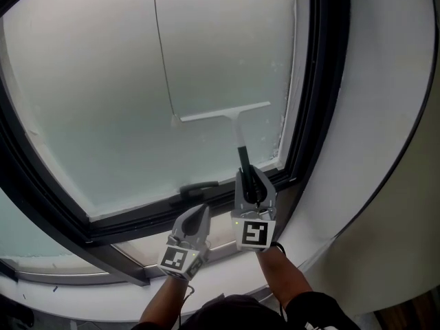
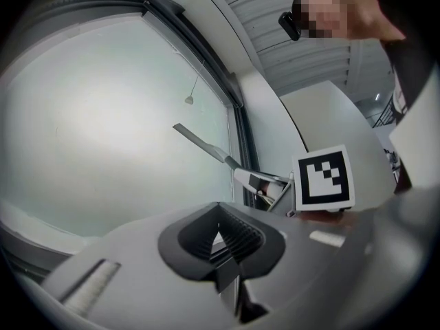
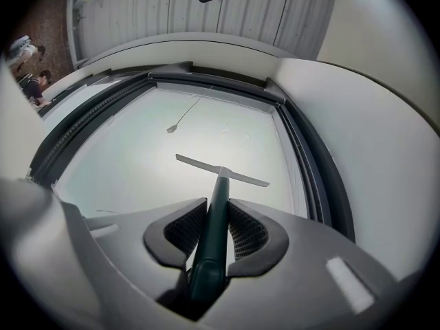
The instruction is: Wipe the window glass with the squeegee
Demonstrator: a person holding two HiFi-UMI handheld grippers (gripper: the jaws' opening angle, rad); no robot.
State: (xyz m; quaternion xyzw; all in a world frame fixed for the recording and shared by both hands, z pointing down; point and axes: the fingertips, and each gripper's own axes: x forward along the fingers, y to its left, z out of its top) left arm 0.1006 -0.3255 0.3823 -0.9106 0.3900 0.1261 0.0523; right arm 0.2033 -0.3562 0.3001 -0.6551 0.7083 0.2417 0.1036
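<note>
Gripping squeegee (image 1: 237,128), dark green handle (image 1: 243,159), pale blade (image 1: 221,115)

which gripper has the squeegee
The right gripper, on the right in the head view: its jaws clamp the dark green handle of the squeegee. The left gripper is shut on nothing.

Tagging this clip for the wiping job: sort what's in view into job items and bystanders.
Job:
squeegee
window glass
right tongs, shut on the squeegee's handle

Bystanders:
left tongs, shut, empty
window latch
hanging cord
dark frame
</note>
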